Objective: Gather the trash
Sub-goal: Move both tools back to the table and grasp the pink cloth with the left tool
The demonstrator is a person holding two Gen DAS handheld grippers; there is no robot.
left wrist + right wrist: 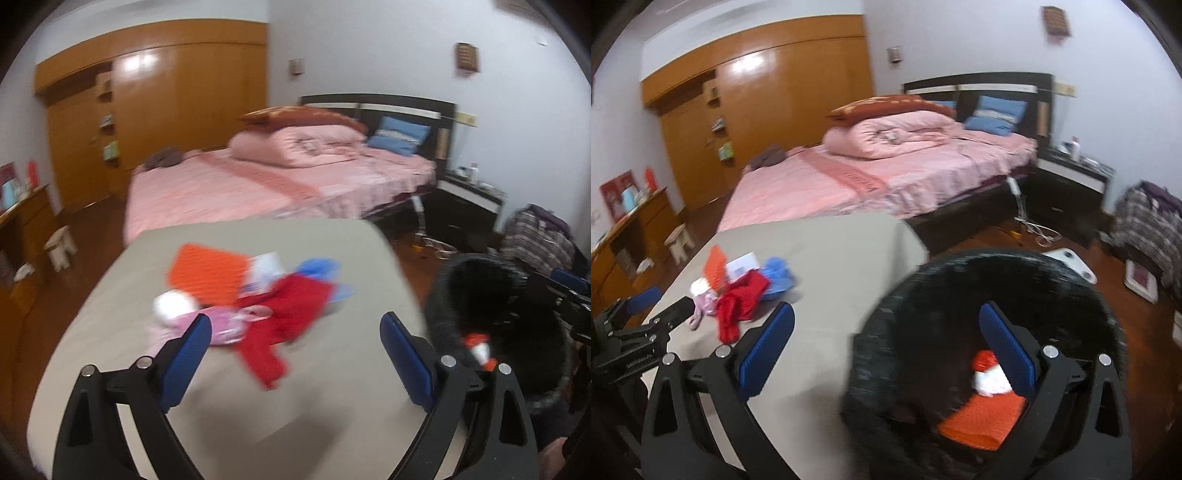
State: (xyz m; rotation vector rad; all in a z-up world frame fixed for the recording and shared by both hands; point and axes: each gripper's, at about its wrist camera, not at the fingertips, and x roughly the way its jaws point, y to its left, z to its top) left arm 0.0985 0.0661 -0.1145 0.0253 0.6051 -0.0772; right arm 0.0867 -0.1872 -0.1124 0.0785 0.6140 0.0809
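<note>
Left wrist view, left gripper [295,328] hanging wide open and empty over grey table [229,406], litter pile [258,295] lying ahead, right gripper [886,325] gaping empty above black bin [905,314], orange wrapper [982,421] sitting inside.

A bed [886,184] is lying under pink covers, a folded quilt [894,138] and blue pillow [997,114] sitting on it. A wooden wardrobe [775,92] is standing behind; a small stool [61,247] is sitting near a desk [22,221].
</note>
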